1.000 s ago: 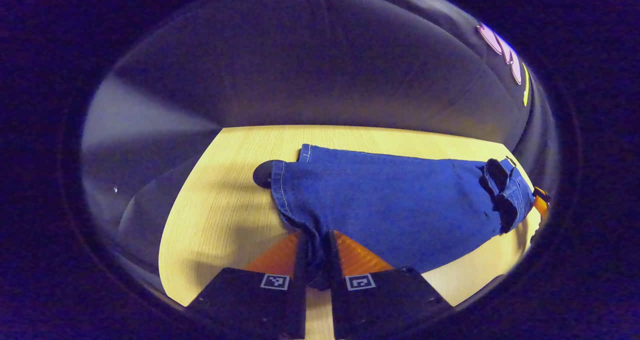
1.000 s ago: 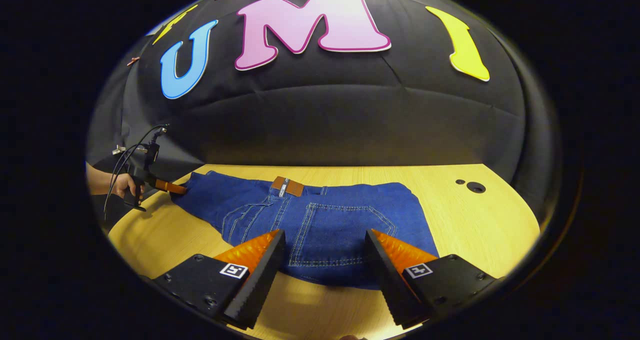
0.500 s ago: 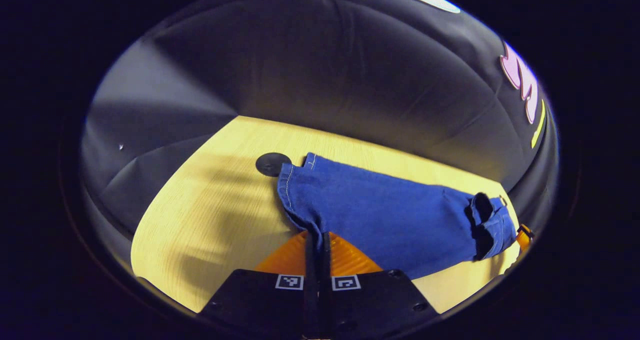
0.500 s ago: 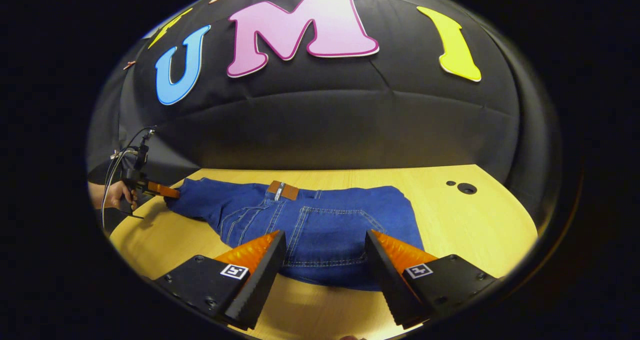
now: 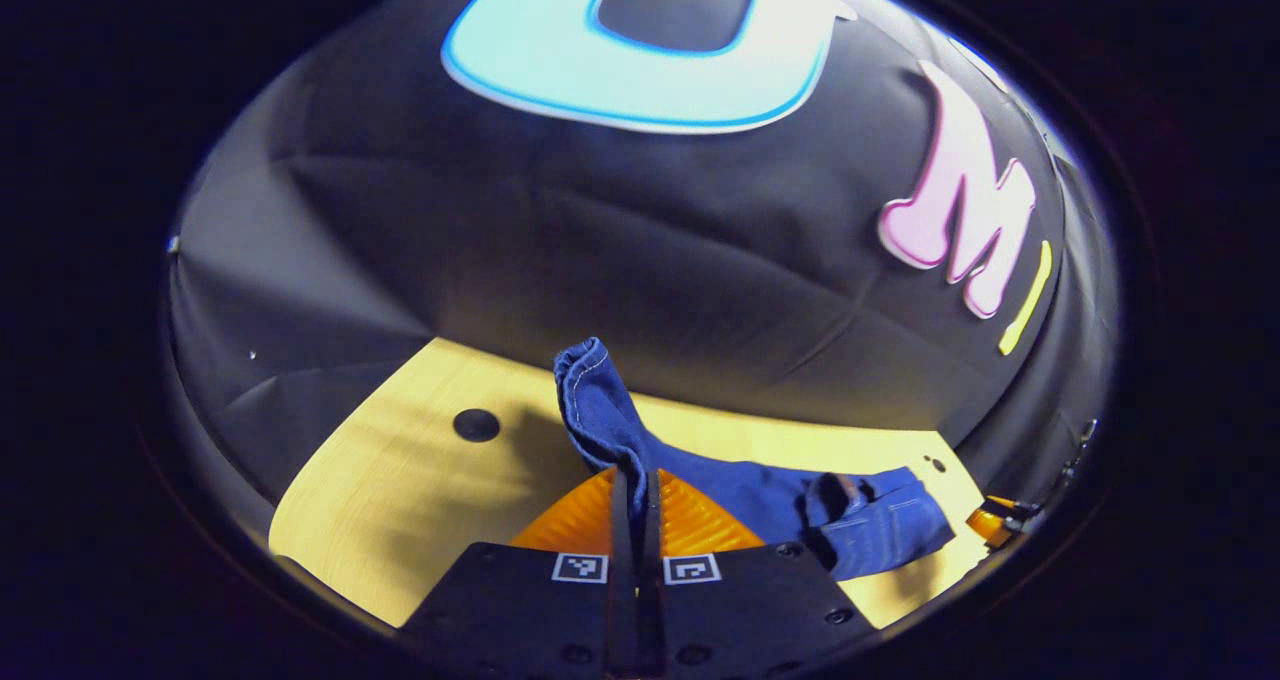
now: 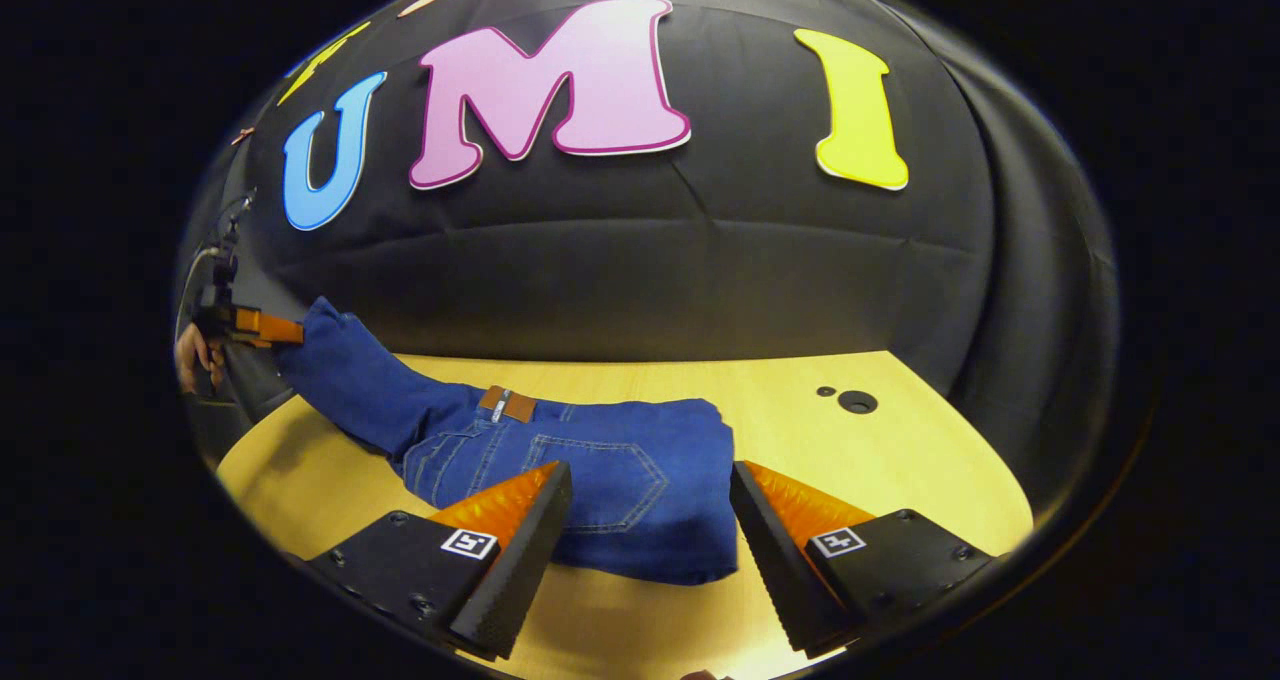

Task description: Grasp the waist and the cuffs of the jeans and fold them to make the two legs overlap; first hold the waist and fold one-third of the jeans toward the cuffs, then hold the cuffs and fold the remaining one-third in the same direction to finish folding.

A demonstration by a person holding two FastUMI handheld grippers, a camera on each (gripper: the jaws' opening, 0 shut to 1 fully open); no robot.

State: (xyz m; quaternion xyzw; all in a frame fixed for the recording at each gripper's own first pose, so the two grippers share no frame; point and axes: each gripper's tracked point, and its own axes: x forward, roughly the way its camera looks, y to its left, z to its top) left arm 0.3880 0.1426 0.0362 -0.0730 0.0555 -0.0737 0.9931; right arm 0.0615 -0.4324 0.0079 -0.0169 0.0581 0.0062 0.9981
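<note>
The blue jeans [image 6: 620,460] lie on the wooden table [image 6: 900,460], waist part folded over with the back pocket and brown leather patch [image 6: 505,403] facing up. My left gripper [image 5: 632,505] is shut on the cuffs [image 5: 590,390] and holds them raised off the table. In the right gripper view, the left gripper [image 6: 285,331] is at the far left, with the leg sloping up to it from the table. My right gripper [image 6: 650,530] stands open at the near edge of the folded waist part, one finger on either side of it. The right gripper [image 5: 992,522] also shows beyond the waist end.
A hand [image 6: 190,355] holds the left gripper, with cables running from it. The table has a dark round hole [image 5: 476,425] near the cuff end and two small holes [image 6: 857,401] at the back right. The black cloth wall stands close behind the table.
The left gripper closed on the cuffs, then lifted them well off the table. The leg now slopes upward. The right gripper stayed open over the waist part.
</note>
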